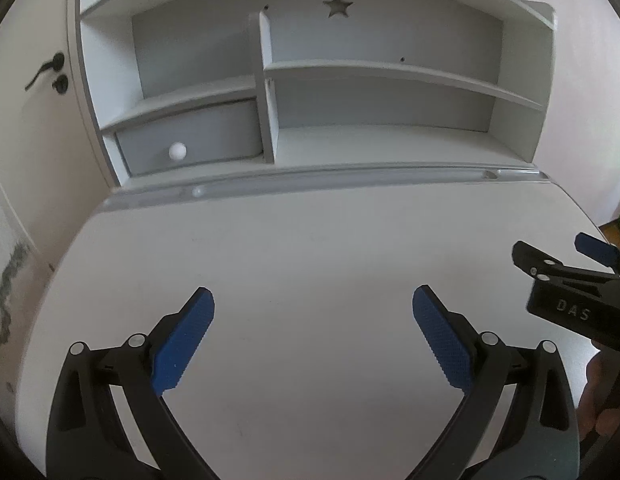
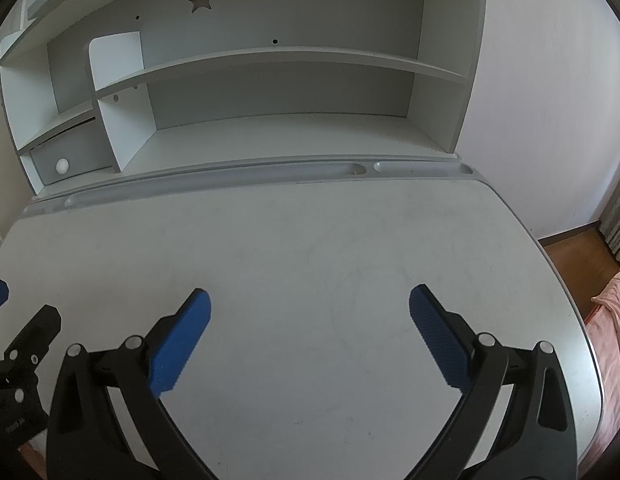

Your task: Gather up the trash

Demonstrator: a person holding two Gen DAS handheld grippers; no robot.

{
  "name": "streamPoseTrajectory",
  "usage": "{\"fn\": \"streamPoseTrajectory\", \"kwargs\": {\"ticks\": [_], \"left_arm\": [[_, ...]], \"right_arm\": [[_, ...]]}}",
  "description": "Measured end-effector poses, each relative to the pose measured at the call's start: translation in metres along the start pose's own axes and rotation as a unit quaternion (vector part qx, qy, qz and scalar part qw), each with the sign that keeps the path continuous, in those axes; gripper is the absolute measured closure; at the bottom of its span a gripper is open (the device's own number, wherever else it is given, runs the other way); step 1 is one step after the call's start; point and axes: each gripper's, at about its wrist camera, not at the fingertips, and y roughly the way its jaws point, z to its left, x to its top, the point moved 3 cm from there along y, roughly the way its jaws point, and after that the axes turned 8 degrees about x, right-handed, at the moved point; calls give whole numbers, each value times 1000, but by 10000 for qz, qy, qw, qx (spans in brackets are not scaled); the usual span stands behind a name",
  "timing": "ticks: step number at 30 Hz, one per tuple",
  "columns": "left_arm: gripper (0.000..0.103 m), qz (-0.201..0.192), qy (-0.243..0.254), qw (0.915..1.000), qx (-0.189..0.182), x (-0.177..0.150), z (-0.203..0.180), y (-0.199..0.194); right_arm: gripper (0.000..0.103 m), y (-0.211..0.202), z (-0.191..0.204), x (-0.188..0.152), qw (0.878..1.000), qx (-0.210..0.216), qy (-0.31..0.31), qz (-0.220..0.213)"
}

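So, left wrist view: my left gripper [image 1: 313, 300] hangs over the white desk [image 1: 310, 240], blue pads wide apart, nothing between them. Right gripper [image 1: 570, 258] shows at the right edge; can't tell its jaws here. No trash visible. Shelf unit [image 1: 390, 68] w/ drawer [image 1: 189, 140] behind.

Right wrist view: right gripper [image 2: 310, 300] spread wide, nothing held, over the bare desk [image 2: 310, 240]. No trash here either.

A white counter [image 2: 310, 264] with a grey grooved back edge carries a white shelf unit [image 2: 293, 60] with one drawer [image 1: 189, 140].
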Motion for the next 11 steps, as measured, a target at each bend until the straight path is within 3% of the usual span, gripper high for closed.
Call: {"fn": "streamPoseTrajectory", "kwargs": {"ticks": [7,11], "left_arm": [[7,547,61,9982,230,-4,-6,19],[7,798,19,9967,179,-8,-4,27]], "right_arm": [[7,3,-8,-3,9996,109,206,137],[7,6,-14,-6,9991,104,346,230]]}}
